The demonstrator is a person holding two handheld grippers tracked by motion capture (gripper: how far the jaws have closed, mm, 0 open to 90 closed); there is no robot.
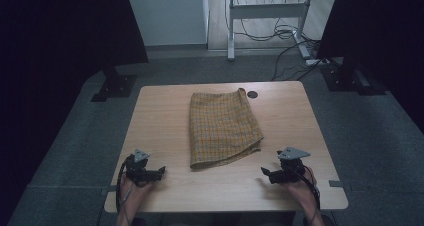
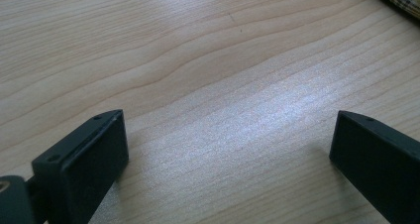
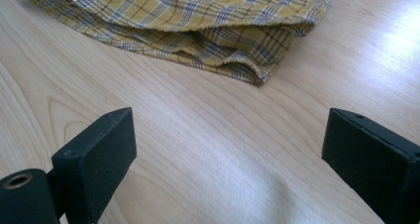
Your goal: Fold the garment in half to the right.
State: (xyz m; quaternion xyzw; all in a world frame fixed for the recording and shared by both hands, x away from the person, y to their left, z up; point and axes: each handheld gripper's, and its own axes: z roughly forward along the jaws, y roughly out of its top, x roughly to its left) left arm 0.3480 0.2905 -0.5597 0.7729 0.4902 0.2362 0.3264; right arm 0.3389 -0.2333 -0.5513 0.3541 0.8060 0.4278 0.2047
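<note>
Yellow plaid folded cloth (image 1: 223, 127) with dark check lines lies flat in the middle of the light wooden tabletop (image 1: 160, 126). Its long axis runs from twelve o'clock to six o'clock in the high view, leaning slightly so that the far end sits toward eleven and the near end fans out toward five. The far edge is narrower and ends just beside a small dark round disc (image 1: 252, 94) set in the table at about one o'clock from the cloth. The near edge is wider and slants, its right corner reaching toward four o'clock. In the right gripper view the near corner of the cloth (image 3: 198, 30) shows stacked layers, the lower ones peeking out under the top fold.

The left gripper (image 1: 161, 171) rests low at about seven o'clock from the cloth, well apart from it, its jaws spread wide over bare wood with nothing between them; the left gripper view (image 2: 225, 149) shows a sliver of the plaid at its top right corner. The right gripper (image 1: 264, 172) sits at about five o'clock, near the cloth's near right corner but not touching it, jaws likewise spread and empty (image 3: 228, 144). Both grippers point inward toward each other.
</note>
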